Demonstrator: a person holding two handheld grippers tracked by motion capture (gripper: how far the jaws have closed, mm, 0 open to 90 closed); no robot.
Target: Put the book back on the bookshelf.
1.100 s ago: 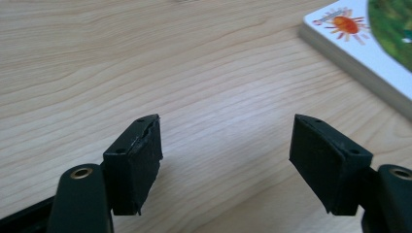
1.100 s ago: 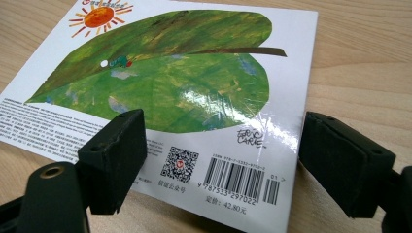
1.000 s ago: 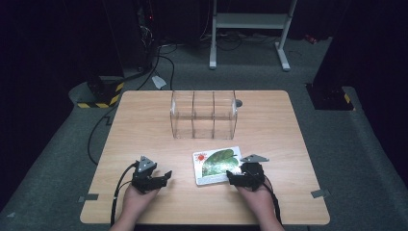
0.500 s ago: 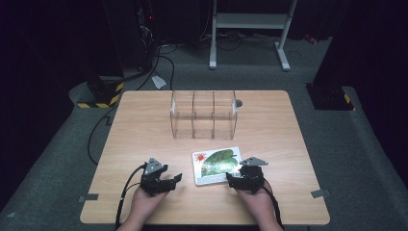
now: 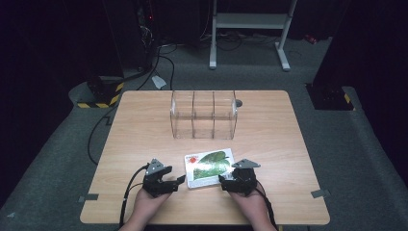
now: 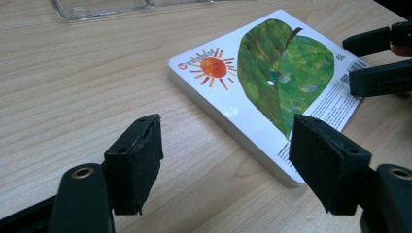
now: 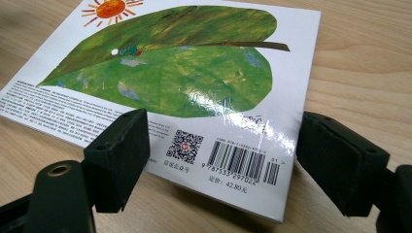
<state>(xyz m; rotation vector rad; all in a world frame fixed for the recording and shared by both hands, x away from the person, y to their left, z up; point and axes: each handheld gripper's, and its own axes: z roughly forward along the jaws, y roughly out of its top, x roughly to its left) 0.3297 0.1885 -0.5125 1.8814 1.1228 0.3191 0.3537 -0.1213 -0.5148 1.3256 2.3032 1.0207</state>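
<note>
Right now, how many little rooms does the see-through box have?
3. The clear organizer stands at the far middle of the table, and two inner walls split it into a left, a middle and a right compartment, side by side. All three look empty.

Right claw (image 7: 221, 160) open, black jaws spread either side of book (image 7: 194, 63) near corner, not pressing it. Book flat on wooden counter (image 7: 369, 58), back cover up: green leaf, orange sun, barcode, QR code.
</note>
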